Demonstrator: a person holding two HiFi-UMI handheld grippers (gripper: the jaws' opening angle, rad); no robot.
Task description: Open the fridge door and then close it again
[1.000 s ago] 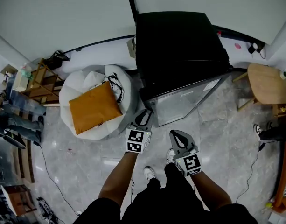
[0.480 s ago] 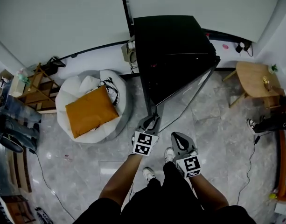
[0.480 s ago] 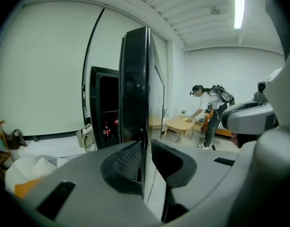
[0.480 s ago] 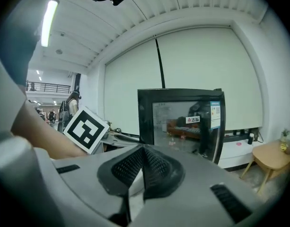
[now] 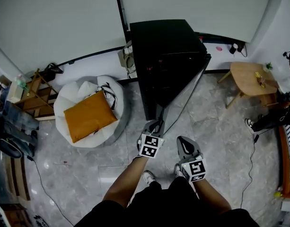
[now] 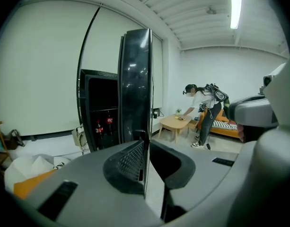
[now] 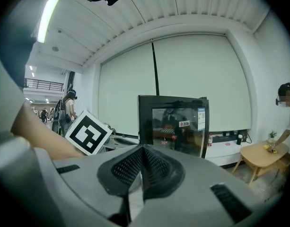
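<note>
Orange cushion [image 5: 88,116] on a white beanbag [image 5: 76,91], small wooden table [image 5: 249,77] well apart on grey floor [image 5: 78,174]

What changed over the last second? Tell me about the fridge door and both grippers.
The glass door of the tall black fridge swung further open, toward the person, drawn by the left gripper. Its jaws have just been closing and now clamp the door's free edge. The right gripper stayed shut and empty beside it. The fridge body and the orange cushion stayed put.
</note>
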